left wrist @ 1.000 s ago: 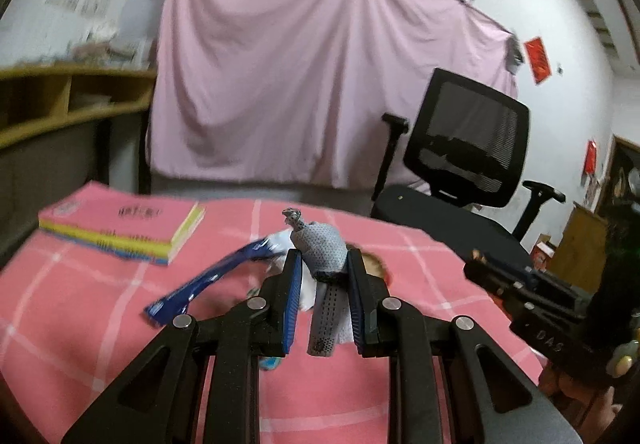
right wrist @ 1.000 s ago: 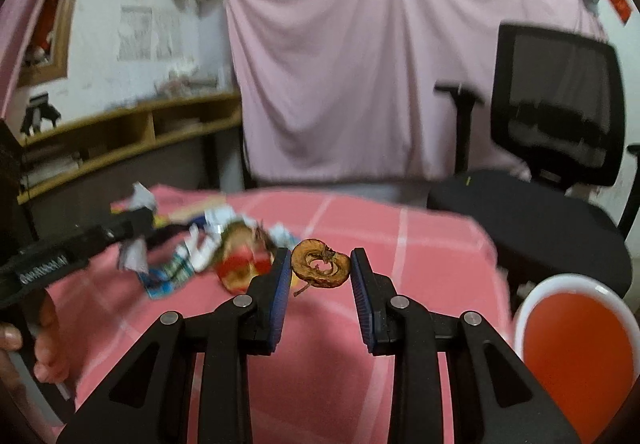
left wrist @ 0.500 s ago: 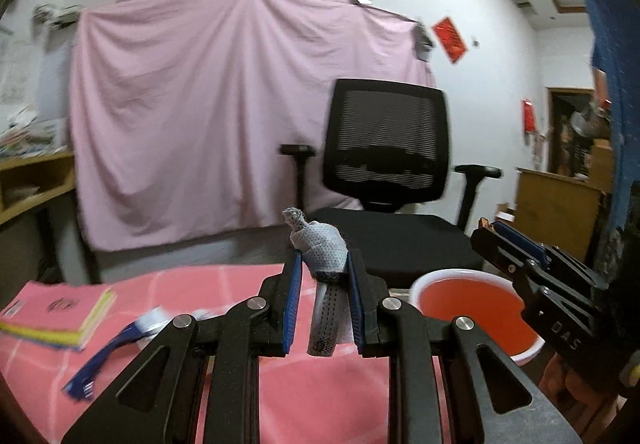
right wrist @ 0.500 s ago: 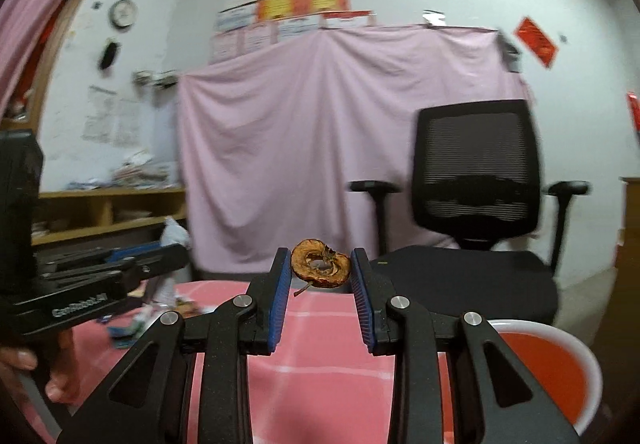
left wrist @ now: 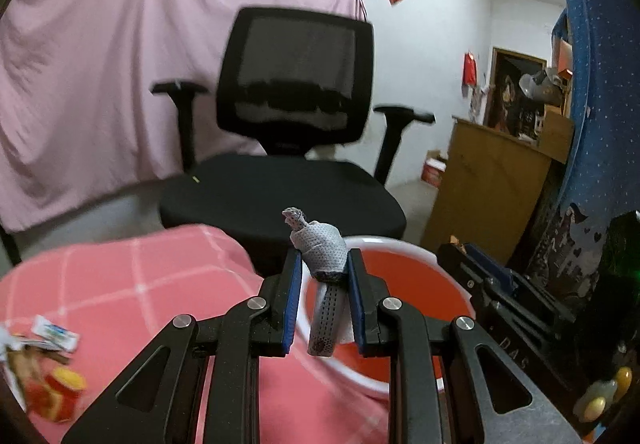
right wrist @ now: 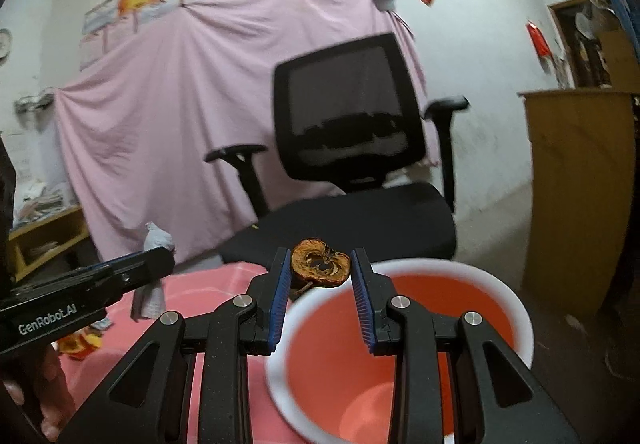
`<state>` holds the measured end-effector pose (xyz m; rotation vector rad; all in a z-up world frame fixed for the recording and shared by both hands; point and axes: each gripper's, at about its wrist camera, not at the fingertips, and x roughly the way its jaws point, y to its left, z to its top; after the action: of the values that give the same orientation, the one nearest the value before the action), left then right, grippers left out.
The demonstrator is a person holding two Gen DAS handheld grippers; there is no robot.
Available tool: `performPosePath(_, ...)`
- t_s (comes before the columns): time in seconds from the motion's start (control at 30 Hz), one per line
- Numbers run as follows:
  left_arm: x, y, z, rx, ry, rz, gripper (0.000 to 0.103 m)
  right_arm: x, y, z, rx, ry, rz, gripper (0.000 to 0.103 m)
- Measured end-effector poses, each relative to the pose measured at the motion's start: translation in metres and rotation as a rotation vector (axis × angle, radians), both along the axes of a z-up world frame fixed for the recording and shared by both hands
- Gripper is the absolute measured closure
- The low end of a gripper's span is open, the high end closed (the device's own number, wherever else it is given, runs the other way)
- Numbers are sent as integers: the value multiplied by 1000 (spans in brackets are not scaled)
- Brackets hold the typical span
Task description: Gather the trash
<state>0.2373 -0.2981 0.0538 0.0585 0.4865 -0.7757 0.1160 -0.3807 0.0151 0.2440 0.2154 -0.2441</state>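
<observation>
My left gripper (left wrist: 323, 264) is shut on a crumpled grey perforated wrapper (left wrist: 322, 250), held just over the near rim of a red bucket with a white rim (left wrist: 400, 244). My right gripper (right wrist: 318, 268) is shut on a brown dried fruit core (right wrist: 320, 268), held above the far rim of the same bucket (right wrist: 516, 308). The left gripper with its wrapper (right wrist: 154, 240) also shows at the left of the right wrist view. The right gripper (left wrist: 492, 276) shows at the right of the left wrist view.
The pink checked tablecloth (left wrist: 120, 284) ends beside the bucket. Small wrappers (left wrist: 54, 336) and a red and yellow packet (left wrist: 56, 392) lie on it at left. A black office chair (left wrist: 288, 147) stands behind the bucket. A wooden cabinet (left wrist: 492, 179) is at right.
Both grippers have swung right, away from the table, and now hang over the red bucket. Each still holds its piece of trash.
</observation>
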Motion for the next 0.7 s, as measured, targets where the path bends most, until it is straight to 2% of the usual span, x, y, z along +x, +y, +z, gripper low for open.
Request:
performPosePath(0.2,16,-30,-13,43,119,-68,84,0,-19,-12,91,47,-26,74)
performPosePath(0.3,19,-38,-17,75,141,-66,82,1,-27,-16,125,67,-38,74)
performPosePath(0.33,20,-39,-18,82,153,-68,78,1,-29,-17,133,72,-39,74)
performPosePath(0.37,21,-40,-20,83,166,-72,74,2,-31,-18,142,75,-40,68)
performPosePath(0.4,22,-40,-21,78,179,-74,65,2,-33,-18,154,75,-42,59)
performPosePath(0.43,22,-36,-21,64,188,-72,61,1,-34,-19,162,72,-43,58)
performPosePath(0.7,17,-3,-16,20,163,32,61,-1,-31,-14,166,52,-43,58)
